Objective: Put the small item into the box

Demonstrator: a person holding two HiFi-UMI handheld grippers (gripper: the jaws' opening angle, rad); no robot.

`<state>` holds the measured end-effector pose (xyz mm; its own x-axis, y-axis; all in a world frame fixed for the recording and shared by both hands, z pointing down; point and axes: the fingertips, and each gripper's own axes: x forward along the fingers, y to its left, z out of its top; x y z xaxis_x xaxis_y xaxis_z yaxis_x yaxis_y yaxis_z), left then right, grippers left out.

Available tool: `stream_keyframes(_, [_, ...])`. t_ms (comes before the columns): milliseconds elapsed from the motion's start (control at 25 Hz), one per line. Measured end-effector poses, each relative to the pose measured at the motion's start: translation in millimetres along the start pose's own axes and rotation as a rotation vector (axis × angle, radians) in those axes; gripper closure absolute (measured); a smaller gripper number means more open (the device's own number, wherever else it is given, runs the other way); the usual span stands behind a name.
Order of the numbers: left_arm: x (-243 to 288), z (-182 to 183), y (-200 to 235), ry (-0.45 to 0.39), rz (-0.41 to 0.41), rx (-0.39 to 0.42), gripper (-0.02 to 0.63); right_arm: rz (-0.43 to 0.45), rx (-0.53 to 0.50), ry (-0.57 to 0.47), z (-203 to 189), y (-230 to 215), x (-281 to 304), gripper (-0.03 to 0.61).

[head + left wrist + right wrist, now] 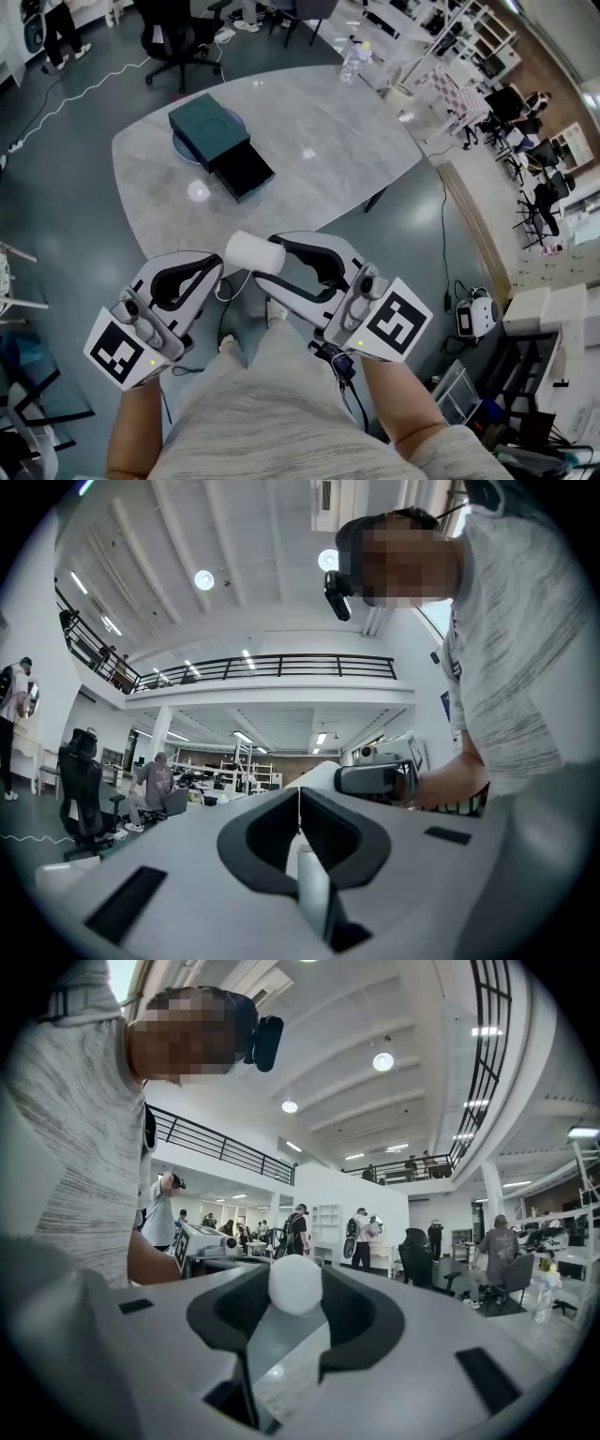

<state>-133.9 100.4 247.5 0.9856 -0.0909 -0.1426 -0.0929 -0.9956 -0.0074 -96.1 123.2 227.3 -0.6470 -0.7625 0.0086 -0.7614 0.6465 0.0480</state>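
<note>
A small white cylinder-shaped item (255,253) is clamped between the jaws of my right gripper (267,255), held in the air just short of the table's near edge. In the right gripper view the white item (295,1285) fills the gap at the tips of that gripper (295,1290). My left gripper (218,269) hovers beside it, shut, with nothing in it; its tips meet in the left gripper view (299,795). The dark teal box (209,130) sits at the far left of the grey marble table (328,159), its black drawer (243,171) pulled out toward me.
The box rests on a pale blue plate (185,150). A water bottle (352,61) stands at the table's far edge. An office chair (178,37) is beyond the table. A white device (476,315) and shelving lie on the floor at right.
</note>
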Motion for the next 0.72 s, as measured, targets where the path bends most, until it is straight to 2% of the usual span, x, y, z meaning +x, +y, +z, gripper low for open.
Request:
stream_keyframes(200, [30, -15, 39, 0.036, 0.023, -0.045, 0.592, 0.024, -0.02, 0.021, -11, -57, 18, 0.394])
stream_keyframes(440, [68, -30, 88, 0.024, 0.107, -0.063, 0.592, 0.103, -0.005, 0.032, -29, -121, 35, 0.394])
stream_keyframes(720, [100, -38, 156, -0.013, 0.205, -0.032, 0.592, 0.201, -0.002, 0.066, -46, -191, 73, 0.394])
